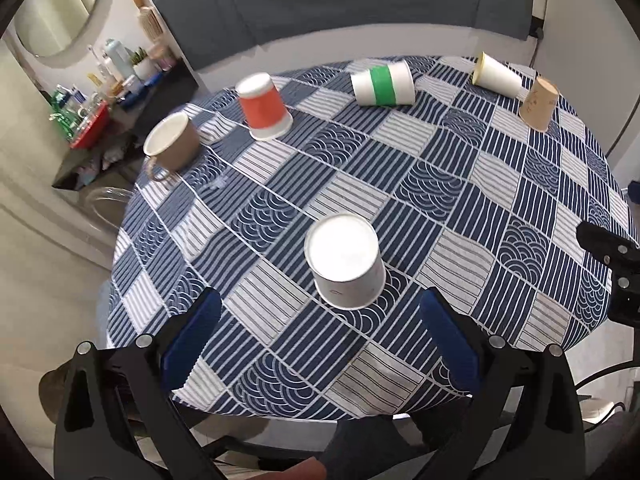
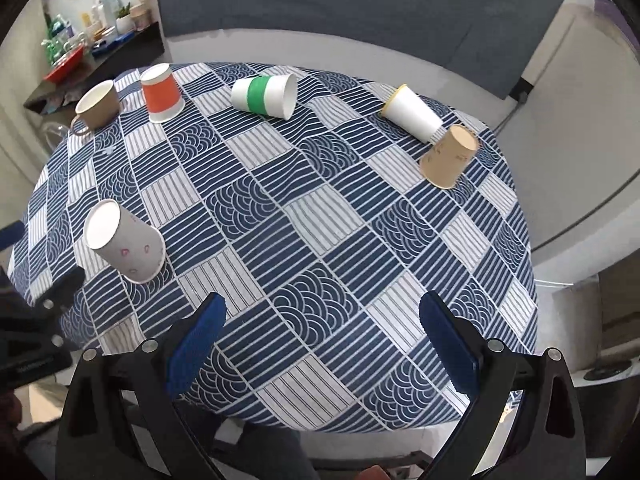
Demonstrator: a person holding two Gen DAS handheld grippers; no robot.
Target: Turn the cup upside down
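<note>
- Seemingly already inverted, the white cup point(image 1: 344, 260) stands rim-down on the tabletop point(image 1: 460, 208), axis upright, just ahead of the left gripper point(image 1: 320, 320), whose jaws gape wide.
- Farther off, the right gripper point(image 2: 322, 320), jaws wide and empty, sees it well leftward.

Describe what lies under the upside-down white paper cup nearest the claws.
The white paper cup stands rim-down on the blue patterned tablecloth. Its wall covers whatever may sit beneath it.
</note>
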